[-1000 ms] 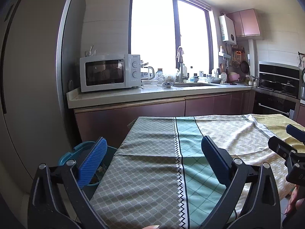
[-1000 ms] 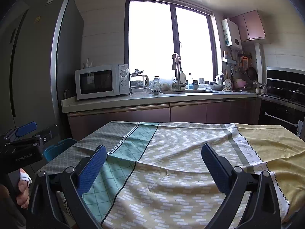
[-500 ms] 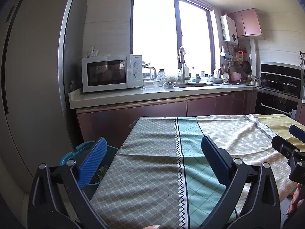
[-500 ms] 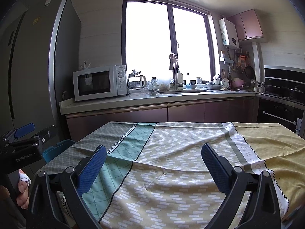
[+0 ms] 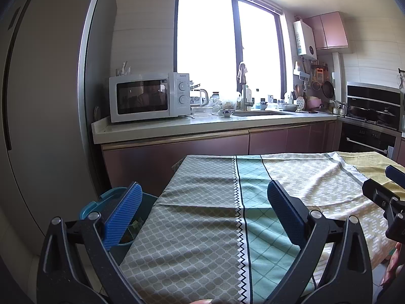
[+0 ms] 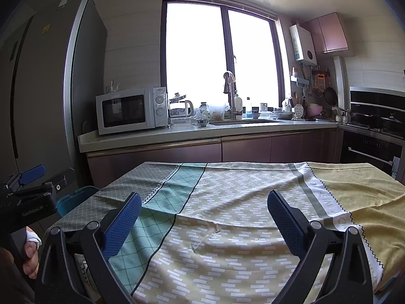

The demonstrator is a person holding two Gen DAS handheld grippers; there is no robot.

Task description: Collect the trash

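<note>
A teal trash bin (image 5: 111, 206) stands on the floor at the table's left end, with scraps showing inside it; its rim also peeks out in the right wrist view (image 6: 73, 198). My left gripper (image 5: 202, 210) hovers open over the table's left part, nothing between its blue pads. My right gripper (image 6: 203, 216) is open too, above the middle of the tablecloth (image 6: 227, 202). No loose trash shows on the cloth. Each gripper appears at the edge of the other's view, the left one (image 6: 30, 190) and the right one (image 5: 387, 192).
A patterned cloth covers the table (image 5: 202, 215). A tall grey fridge (image 5: 45, 101) stands at left. The counter (image 5: 202, 124) behind carries a microwave (image 5: 149, 96), kettle, bowls and a sink. An oven and stove (image 5: 369, 116) sit at right.
Both views drift slightly: the cameras have risen and pulled back a little, so the counter and window sit lower in frame. Both grippers stay open and empty.
</note>
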